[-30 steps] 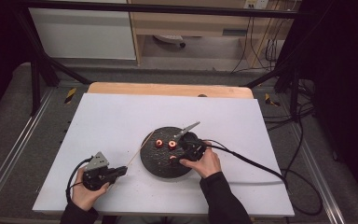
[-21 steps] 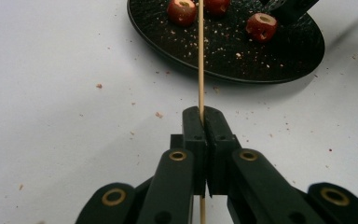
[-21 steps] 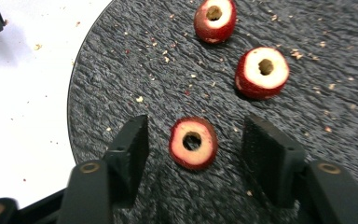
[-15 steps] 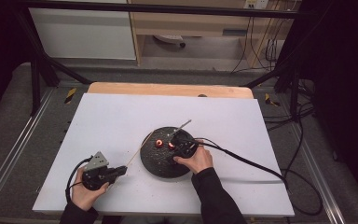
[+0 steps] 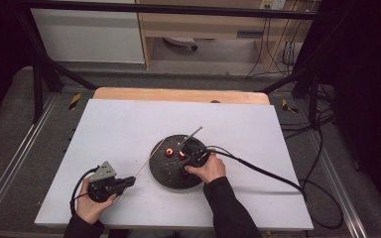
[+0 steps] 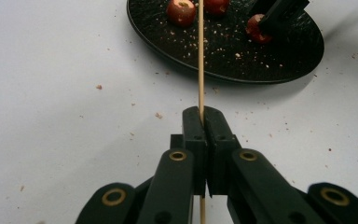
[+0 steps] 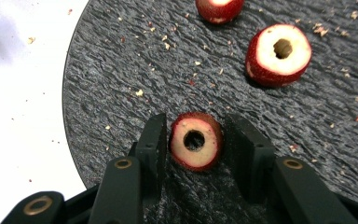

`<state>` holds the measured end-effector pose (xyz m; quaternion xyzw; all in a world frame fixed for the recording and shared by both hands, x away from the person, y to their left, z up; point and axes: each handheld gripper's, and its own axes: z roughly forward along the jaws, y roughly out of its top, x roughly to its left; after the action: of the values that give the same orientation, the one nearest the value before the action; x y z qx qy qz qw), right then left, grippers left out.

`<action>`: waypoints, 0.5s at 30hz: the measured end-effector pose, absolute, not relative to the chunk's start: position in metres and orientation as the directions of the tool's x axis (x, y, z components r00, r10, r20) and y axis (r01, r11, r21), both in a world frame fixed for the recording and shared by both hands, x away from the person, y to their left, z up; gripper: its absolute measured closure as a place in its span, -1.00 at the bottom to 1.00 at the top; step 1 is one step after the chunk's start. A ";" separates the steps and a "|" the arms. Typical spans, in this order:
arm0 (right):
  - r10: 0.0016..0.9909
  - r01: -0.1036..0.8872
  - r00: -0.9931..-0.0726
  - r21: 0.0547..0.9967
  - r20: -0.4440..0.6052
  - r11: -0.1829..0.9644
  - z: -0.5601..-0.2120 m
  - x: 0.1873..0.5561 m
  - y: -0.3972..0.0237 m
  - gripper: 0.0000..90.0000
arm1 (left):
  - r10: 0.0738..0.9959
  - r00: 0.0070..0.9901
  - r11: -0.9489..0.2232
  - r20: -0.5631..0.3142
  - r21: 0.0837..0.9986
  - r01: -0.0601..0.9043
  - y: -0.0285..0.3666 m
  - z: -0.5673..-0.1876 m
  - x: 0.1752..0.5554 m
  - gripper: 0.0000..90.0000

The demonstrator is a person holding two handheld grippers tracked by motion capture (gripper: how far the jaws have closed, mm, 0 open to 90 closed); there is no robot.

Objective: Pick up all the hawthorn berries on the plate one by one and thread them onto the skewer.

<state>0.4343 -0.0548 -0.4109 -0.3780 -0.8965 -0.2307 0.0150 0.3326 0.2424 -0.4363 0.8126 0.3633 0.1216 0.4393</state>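
White table (image 5: 129,129) with a round black plate (image 5: 164,173) near the middle, crumbs scattered on it. Left gripper (image 6: 201,116) sits on the table left of the plate, jaws closed tight on a thin wooden skewer (image 6: 200,56) that points toward the plate and reaches over its rim. Right gripper (image 7: 193,140) is over the plate, jaws partly open around a cored red fruit piece (image 7: 196,145); left jaw looks touching it, right jaw shows a small gap, so not clamped. Two more cored pieces (image 7: 278,55) lie farther out on the plate. Cable (image 5: 258,171) trails right from the right gripper.
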 end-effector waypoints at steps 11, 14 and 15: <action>0.676 0.695 -0.705 0.401 0.216 0.597 -0.409 0.435 -0.056 0.38 | 0.696 0.709 -0.356 -0.118 0.801 0.482 0.242 -0.436 0.332 0.96; 0.676 0.696 -0.702 0.423 0.226 0.581 -0.403 0.434 -0.058 0.38 | 0.695 0.710 -0.356 -0.117 0.801 0.480 0.242 -0.436 0.332 0.96; 0.680 0.700 -0.696 0.429 0.229 0.571 -0.401 0.433 -0.059 0.38 | 0.695 0.710 -0.356 -0.117 0.802 0.480 0.242 -0.436 0.332 0.96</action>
<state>0.4333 -0.0588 -0.4009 -0.3894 -0.8862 -0.2505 0.0193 0.3316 0.2417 -0.4360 0.8142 0.3606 0.1226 0.4383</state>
